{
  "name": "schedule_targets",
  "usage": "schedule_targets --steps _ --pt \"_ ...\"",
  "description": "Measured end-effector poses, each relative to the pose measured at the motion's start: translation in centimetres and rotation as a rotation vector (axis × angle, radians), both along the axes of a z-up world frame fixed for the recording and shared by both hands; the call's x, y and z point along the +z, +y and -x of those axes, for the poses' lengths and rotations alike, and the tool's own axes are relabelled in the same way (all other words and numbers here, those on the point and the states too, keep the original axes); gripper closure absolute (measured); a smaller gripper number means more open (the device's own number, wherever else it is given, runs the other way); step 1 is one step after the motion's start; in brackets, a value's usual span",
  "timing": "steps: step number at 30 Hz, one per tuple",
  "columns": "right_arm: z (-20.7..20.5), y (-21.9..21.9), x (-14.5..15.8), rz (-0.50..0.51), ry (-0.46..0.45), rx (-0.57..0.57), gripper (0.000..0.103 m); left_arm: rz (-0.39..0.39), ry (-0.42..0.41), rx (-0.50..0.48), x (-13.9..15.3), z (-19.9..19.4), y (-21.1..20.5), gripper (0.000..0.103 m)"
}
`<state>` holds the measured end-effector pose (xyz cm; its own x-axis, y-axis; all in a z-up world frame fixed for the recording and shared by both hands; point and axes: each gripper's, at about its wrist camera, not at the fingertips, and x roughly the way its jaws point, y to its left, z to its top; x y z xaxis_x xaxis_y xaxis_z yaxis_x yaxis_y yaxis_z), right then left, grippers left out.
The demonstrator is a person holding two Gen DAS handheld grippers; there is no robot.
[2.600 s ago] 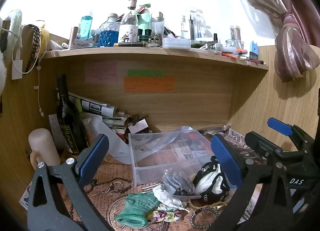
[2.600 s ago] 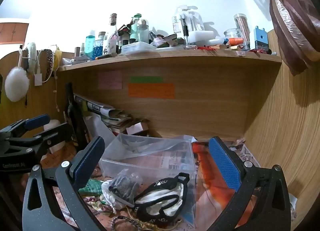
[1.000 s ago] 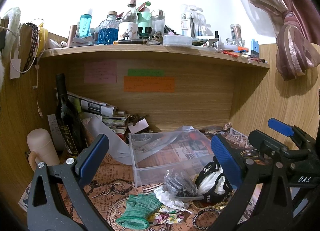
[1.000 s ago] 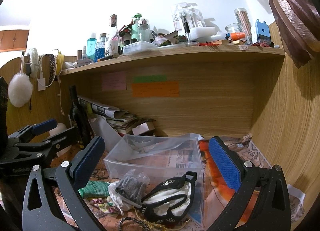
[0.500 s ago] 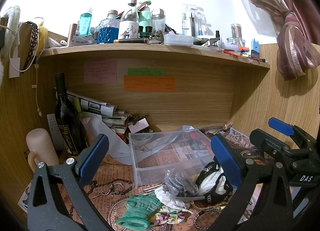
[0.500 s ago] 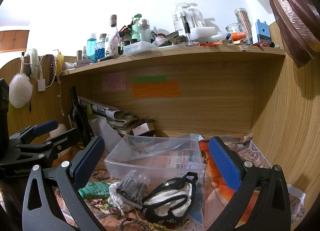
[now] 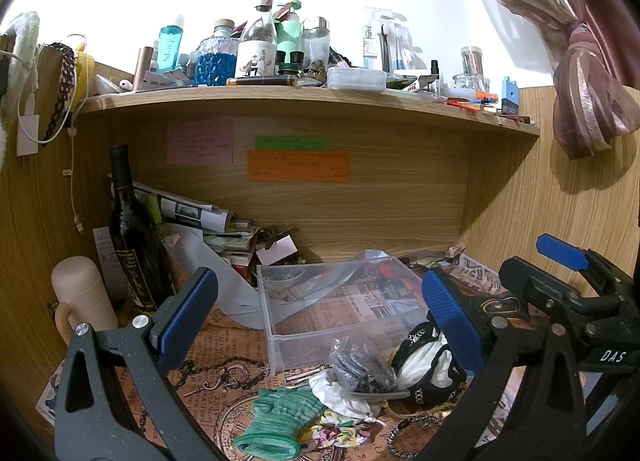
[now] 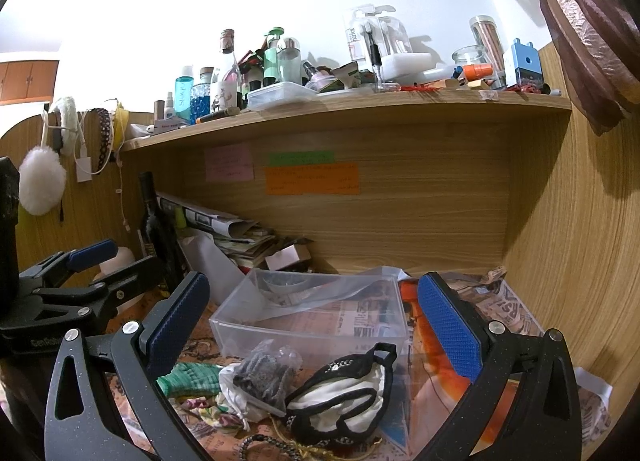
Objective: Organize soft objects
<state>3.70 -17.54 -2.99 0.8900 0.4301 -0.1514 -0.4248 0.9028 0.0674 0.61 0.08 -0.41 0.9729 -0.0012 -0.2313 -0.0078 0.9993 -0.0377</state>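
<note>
1. The left gripper (image 7: 318, 311) is hovering over the near left of the desk with its jaws spread wide and nothing between them.
2. The right gripper (image 8: 312, 311) is hovering on the right, its jaws also gaping wide and carrying nothing.
3. A clear plastic box (image 8: 316, 315) is sitting in the middle of the newspaper-covered desk (image 7: 208, 345), with a sheet of clear film draping into it from its far right corner.
4. The soft things are lying in a heap just in front of the box's near wall: a green knitted glove (image 7: 280, 419) at the near left, a grey knit bundle in a clear bag (image 8: 266, 375) beside it, and a black-and-white mask (image 8: 344, 393) on the right.
5. A white cloth (image 7: 340, 393) and a floral scrap (image 8: 210, 411) are peeking out beneath the bundle, touching the glove.
6. A dark wine bottle (image 7: 134, 237) is standing upright at the far left, with a cream mug (image 7: 82, 299) near it.
7. A cluttered shelf (image 8: 360, 105) is spanning the wall above, and a pink curtain (image 7: 588, 101) is hanging tied at the right.
</note>
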Motion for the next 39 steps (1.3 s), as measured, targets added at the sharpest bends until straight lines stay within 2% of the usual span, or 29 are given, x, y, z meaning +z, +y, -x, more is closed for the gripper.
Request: schedule_targets --steps 14,19,24,27,33,39 --pt "-0.5 -0.3 -0.6 0.012 0.013 -0.01 0.0 0.004 0.028 -0.024 -0.9 -0.7 -0.2 0.0" --pt "-1.5 -0.6 -1.8 0.032 0.048 -0.011 0.0 0.027 0.09 -0.065 -2.3 -1.8 -0.5 0.0" --pt "-2.9 -1.2 -4.0 0.067 0.122 -0.025 0.001 0.033 0.192 -0.083 -4.8 -3.4 -0.9 0.0" --pt "-3.8 -1.7 -5.5 0.093 0.182 -0.035 0.006 0.036 0.26 -0.093 -6.2 -4.5 -1.2 0.01" --pt "-6.0 -3.0 -8.3 0.104 0.314 -0.031 0.018 0.064 0.389 -0.106 -9.0 -7.2 -1.2 0.02" --pt "-8.2 -3.5 -9.6 0.096 0.398 0.001 0.032 0.086 0.461 -0.137 -10.7 -9.2 -1.8 0.031"
